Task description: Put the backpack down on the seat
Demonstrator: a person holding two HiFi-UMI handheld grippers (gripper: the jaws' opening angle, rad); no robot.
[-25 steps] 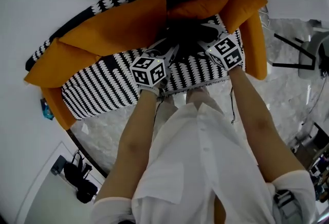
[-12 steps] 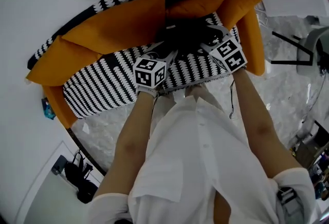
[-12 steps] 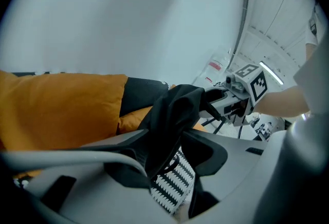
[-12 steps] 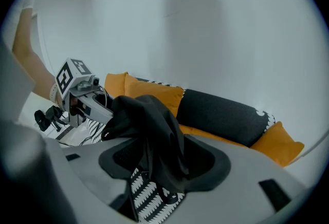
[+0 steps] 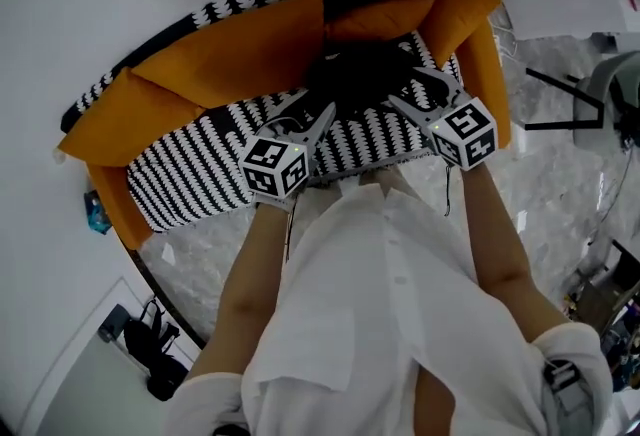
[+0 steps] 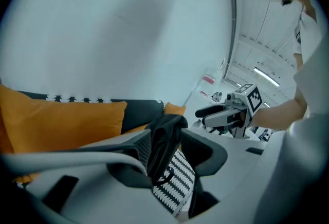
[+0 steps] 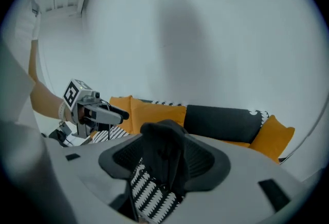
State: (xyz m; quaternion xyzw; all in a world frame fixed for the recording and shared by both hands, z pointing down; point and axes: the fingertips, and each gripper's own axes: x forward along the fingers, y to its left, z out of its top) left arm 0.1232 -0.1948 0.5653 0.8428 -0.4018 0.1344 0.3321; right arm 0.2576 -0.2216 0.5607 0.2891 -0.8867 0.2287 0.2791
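Left tongs (image 5: 308, 109) gape, right tongs (image 5: 410, 89) are opening, each round limp black backpack (image 5: 360, 74) fabric (seemingly unpinched).

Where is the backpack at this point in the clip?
In the head view the black backpack rests on the sofa's striped seat, right of centre. It lies against the orange back cushions.
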